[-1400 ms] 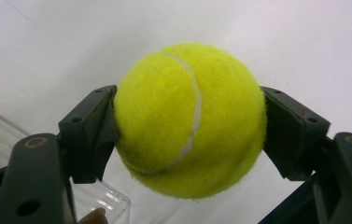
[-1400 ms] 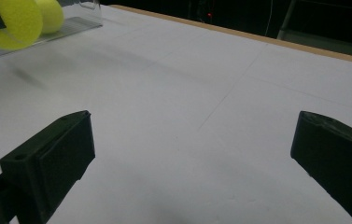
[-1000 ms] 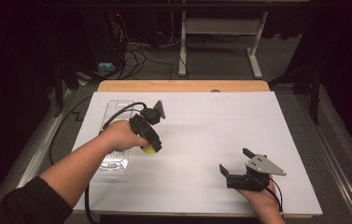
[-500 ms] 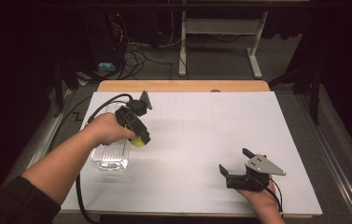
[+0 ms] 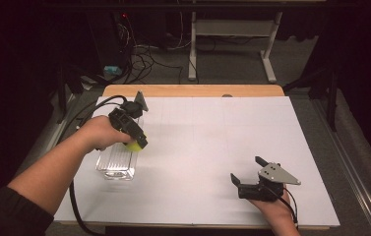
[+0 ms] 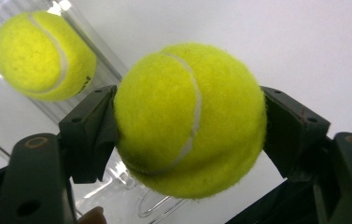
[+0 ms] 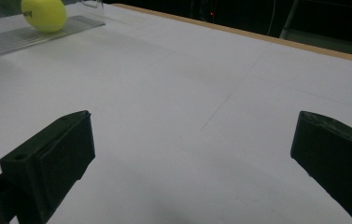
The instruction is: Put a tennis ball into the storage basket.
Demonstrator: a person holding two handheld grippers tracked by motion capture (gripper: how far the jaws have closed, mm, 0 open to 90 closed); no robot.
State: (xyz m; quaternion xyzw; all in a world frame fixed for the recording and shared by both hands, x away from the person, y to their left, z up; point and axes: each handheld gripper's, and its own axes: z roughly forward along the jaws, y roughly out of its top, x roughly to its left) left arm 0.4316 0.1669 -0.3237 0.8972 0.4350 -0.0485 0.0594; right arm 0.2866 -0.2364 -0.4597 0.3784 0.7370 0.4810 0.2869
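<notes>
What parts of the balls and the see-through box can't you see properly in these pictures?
- Held ball: in the left gripper view the black jaws cover its two sides.
- Second ball: blurry there; whether it touches the clear box is unclear.
- Clear box: in the high view the hand and left gripper hide its far part.
- Writing on the ball in the right gripper view: too small.

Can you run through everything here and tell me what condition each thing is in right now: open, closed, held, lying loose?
Left hand-held gripper: shut on a tennis ball, above the clear tray.
Held tennis ball: clamped between the jaws, off the table.
Second tennis ball: loose, lying in the tray.
Clear tray: flat on the table, open-topped.
Right hand-held gripper: open, empty, low over the white table.
</notes>
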